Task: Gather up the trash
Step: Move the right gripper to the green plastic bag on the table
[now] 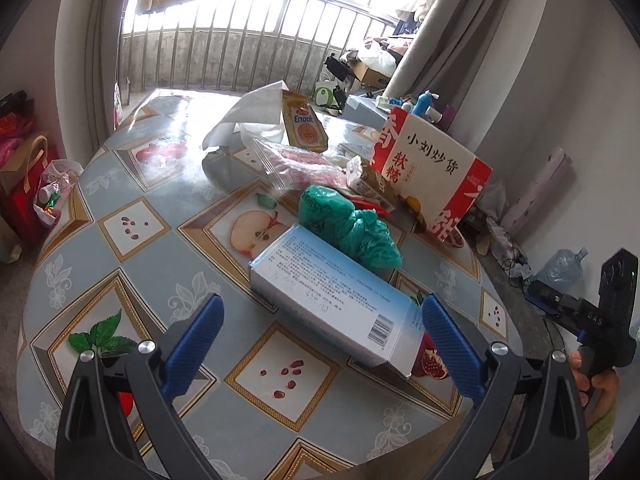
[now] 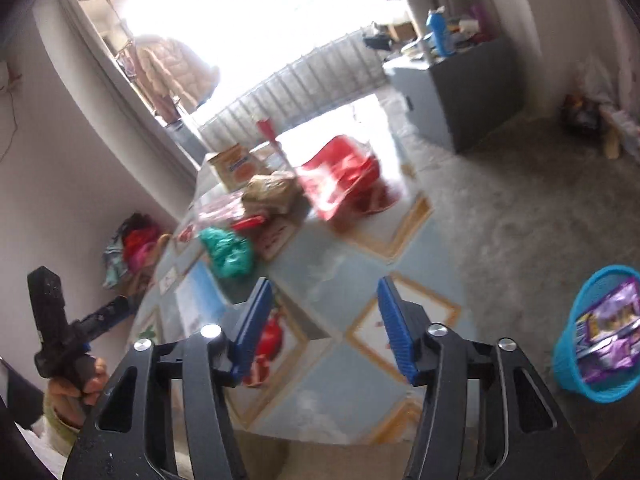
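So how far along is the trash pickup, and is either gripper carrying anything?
Barely started. Done: one purple wrapper sits in the blue basket on the floor. In hand: nothing; the right gripper is open and empty, the left gripper open around the blue-white box, not gripping. Left on the table: that box, green bag, tissue, snack packets.

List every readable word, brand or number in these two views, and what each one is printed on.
"Enaak": orange snack packet.
"小刘炒货" and "软糖": red and white carton.
"GAS" (uncertain): body of the right gripper.
Pale blue box: fine print and barcode digits too small to read.
Purple wrapper in the blue basket: blurred, unreadable.
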Demonstrator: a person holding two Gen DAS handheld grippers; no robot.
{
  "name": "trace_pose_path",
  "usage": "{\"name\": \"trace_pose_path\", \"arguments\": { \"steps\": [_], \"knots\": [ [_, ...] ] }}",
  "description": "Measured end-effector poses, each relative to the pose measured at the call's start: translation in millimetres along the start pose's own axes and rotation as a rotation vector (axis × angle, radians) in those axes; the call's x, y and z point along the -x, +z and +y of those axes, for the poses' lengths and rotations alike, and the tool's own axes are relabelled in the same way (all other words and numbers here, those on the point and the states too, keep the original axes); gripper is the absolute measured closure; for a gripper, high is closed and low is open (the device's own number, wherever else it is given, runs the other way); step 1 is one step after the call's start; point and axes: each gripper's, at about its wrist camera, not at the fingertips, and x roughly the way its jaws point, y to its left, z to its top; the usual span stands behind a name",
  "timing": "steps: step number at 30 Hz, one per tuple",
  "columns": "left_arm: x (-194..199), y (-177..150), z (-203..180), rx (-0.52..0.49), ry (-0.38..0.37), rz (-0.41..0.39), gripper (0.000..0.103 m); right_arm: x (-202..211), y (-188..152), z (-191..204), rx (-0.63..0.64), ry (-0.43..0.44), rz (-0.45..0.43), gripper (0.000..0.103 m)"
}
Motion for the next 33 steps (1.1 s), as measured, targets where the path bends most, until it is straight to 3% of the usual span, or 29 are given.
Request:
{"name": "trace_pose_path", "arguments": {
  "steps": [3, 5, 7, 12, 14, 16, 19, 23, 28, 31, 33],
  "knots": [
    [-12, -7, -3, -0.01, 0.015, 0.016, 0.013, -46, -3, 20, -0.011, 0.05, 0.122, 0.078],
    [-21, -11, 0, 0.009, 0.001, 0.047, 0.025, -70, -9, 34, -0.027, 0.059, 0.202, 0.09],
    [-27, -14, 7, 0.046, -0.027, 0.068, 0.036, -89, -18, 48, -0.043, 0.06, 0.267, 0.093],
    [-28, -10, 34, 0.125, -0.04, 0.067, 0.04, -116, -40, 100, 0.0, 0.176, 0.381, 0.096],
    [-27, -6, 44, 0.14, -0.023, 0.053, 0.04, -119, -39, 118, 0.046, 0.187, 0.376, 0.096],
    [-26, -1, 52, 0.151, -0.014, 0.042, 0.04, -112, -28, 120, 0.077, 0.145, 0.312, 0.095],
    [-27, 3, 56, 0.155, -0.018, 0.035, 0.04, -103, -4, 112, 0.097, 0.039, 0.21, 0.075],
    [-34, 4, 48, 0.137, -0.046, 0.05, 0.04, -101, 21, 103, 0.096, -0.009, 0.138, 0.055],
    [-43, 3, 41, 0.12, -0.056, 0.066, 0.038, -131, 35, 104, 0.095, 0.014, 0.19, 0.055],
    [-45, 3, 40, 0.116, -0.051, 0.069, 0.038, -146, 24, 107, 0.073, 0.038, 0.242, 0.073],
    [-45, 2, 40, 0.113, -0.048, 0.071, 0.038, -143, 20, 107, 0.06, 0.062, 0.252, 0.08]
  ]
}}
